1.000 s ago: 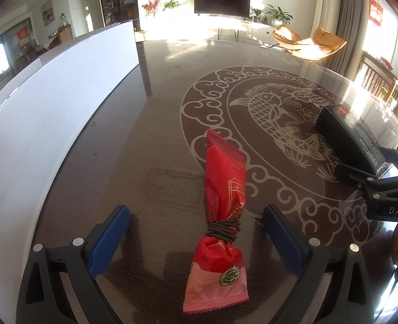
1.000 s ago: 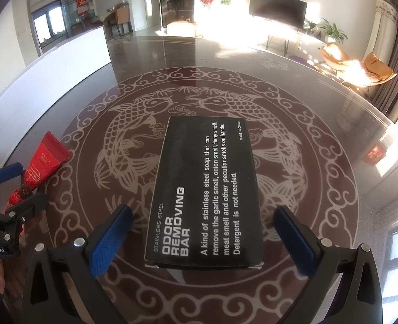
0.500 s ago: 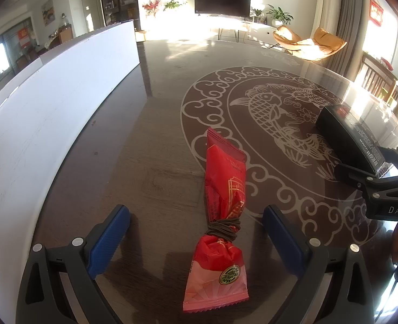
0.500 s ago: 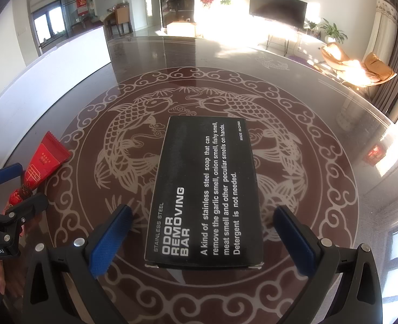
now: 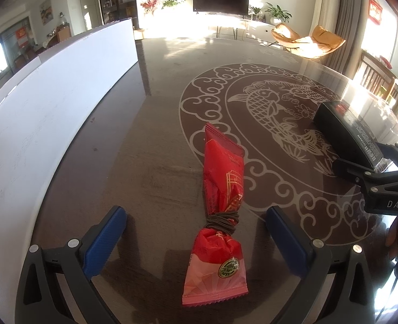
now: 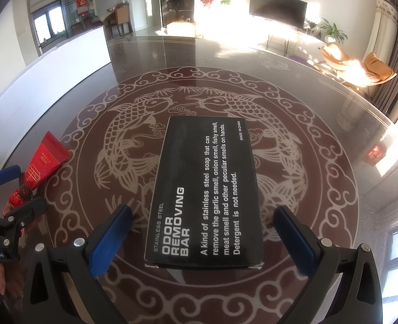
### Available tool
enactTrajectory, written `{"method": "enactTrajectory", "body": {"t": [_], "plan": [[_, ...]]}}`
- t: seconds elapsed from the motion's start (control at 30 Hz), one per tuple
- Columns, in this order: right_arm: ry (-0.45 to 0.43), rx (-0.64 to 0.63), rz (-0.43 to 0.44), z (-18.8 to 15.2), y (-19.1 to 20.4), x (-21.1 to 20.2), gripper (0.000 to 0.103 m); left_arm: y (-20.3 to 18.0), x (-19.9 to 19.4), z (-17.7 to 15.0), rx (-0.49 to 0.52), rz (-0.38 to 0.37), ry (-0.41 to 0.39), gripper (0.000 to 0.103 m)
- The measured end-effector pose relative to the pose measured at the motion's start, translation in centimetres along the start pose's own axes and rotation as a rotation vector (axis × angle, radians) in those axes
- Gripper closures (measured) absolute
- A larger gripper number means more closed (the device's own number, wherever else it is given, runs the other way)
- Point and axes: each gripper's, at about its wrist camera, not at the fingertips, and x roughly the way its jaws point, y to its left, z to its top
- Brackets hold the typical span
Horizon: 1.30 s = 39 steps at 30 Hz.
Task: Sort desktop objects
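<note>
- Left gripper (image 5: 196,225) spread wide, released, straddling the red snack packet (image 5: 220,197) on the counter (image 5: 144,140).
- Right gripper (image 6: 204,222) likewise released around the black box (image 6: 204,189).

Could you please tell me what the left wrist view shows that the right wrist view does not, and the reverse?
Only the left wrist view shows the whole red snack packet, with its pink bottom end and green round logo, lying between the open fingers of the left gripper. Only the right wrist view shows the printed top of the black box, reading "ODOR REMOVING BAR", between the open fingers of the right gripper. Both show the packet, the box, the white panel and the fish-patterned table.
</note>
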Motion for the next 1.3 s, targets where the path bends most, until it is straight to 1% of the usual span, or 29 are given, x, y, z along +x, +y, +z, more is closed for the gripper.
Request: {"method": "enactTrajectory", "body": {"t": [0.07, 0.1, 0.17, 0.23, 0.27, 0.3, 0.33, 0.37, 0.4, 0.43, 0.53, 0.6, 0.67, 0.73, 0.8, 0.9, 0.97, 1.03, 1.17, 1.23, 1.3], "plan": [[0.000, -0.003, 0.001, 0.0, 0.0, 0.0, 0.000, 0.0, -0.1, -0.1, 0.030, -0.021, 0.015, 0.000], [0.024, -0.017, 0.011, 0.3, -0.1, 0.1, 0.000, 0.0, -0.2, -0.1, 0.045, -0.032, 0.027, 0.000], [0.126, -0.052, 0.042, 1.4, -0.2, 0.7, 0.000, 0.0, -0.1, 0.2, 0.076, -0.050, 0.062, 0.000], [0.213, -0.054, 0.058, 2.3, -0.6, 1.1, 0.000, -0.3, 0.2, 0.9, 0.103, -0.055, 0.116, 0.000], [0.232, -0.051, 0.071, 2.7, -0.8, 1.1, 0.002, -0.5, 0.3, 1.3, 0.113, -0.049, 0.125, 0.000], [0.235, -0.053, 0.080, 3.0, -0.9, 1.0, 0.006, -0.8, 0.3, 1.5, 0.125, -0.048, 0.114, 0.005], [0.230, -0.058, 0.086, 3.4, -1.0, 0.7, 0.031, -0.9, 0.0, 1.6, 0.127, -0.078, 0.089, 0.037], [0.235, -0.062, 0.090, 3.5, -1.0, 0.6, 0.044, -1.1, -0.4, 1.9, 0.128, -0.073, 0.068, 0.079], [0.240, -0.060, 0.084, 3.6, -1.1, 0.5, 0.044, -1.2, -0.5, 2.0, 0.129, -0.068, 0.073, 0.086], [0.238, -0.056, 0.087, 3.6, -1.1, 0.1, 0.044, -1.2, -0.7, 2.1, 0.125, -0.063, 0.076, 0.086], [0.219, -0.091, 0.090, 3.2, -0.3, -1.8, 0.044, -0.8, -2.9, 1.9, 0.119, -0.066, 0.029, 0.086], [0.203, -0.108, 0.118, 3.2, 0.2, -3.5, 0.044, 0.3, -4.8, 2.2, 0.077, -0.090, -0.004, 0.086], [0.174, -0.130, 0.137, 4.1, 1.2, -5.4, 0.044, 2.0, -7.0, 2.8, 0.020, -0.111, -0.036, 0.086], [0.137, -0.142, 0.161, 5.4, 2.5, -7.3, 0.044, 4.2, -9.6, 3.8, -0.039, -0.134, -0.071, 0.086], [0.091, -0.151, 0.198, 7.5, 4.6, -9.1, 0.044, 7.1, -12.4, 4.9, -0.087, -0.133, -0.115, 0.086], [0.021, -0.165, 0.283, 11.0, 8.8, -11.1, 0.044, 12.1, -16.2, 6.3, -0.150, -0.095, -0.155, 0.086], [-0.014, -0.185, 0.343, 13.4, 12.6, -12.1, 0.044, 15.9, -17.6, 6.8, -0.194, -0.040, -0.161, 0.086], [-0.043, -0.215, 0.395, 15.3, 17.0, -12.7, 0.044, 19.8, -18.1, 6.7, -0.234, 0.040, -0.149, 0.086], [-0.063, -0.278, 0.488, 17.6, 25.9, -12.6, 0.044, 27.2, -16.5, 4.4, -0.347, 0.146, -0.063, 0.086], [-0.049, -0.306, 0.519, 17.9, 30.0, -11.6, 0.044, 29.6, -15.0, 2.8, -0.380, 0.185, -0.011, 0.086], [-0.024, -0.343, 0.530, 17.7, 33.7, -10.0, 0.044, 31.2, -13.5, 1.3, -0.407, 0.204, 0.041, 0.086]]}}
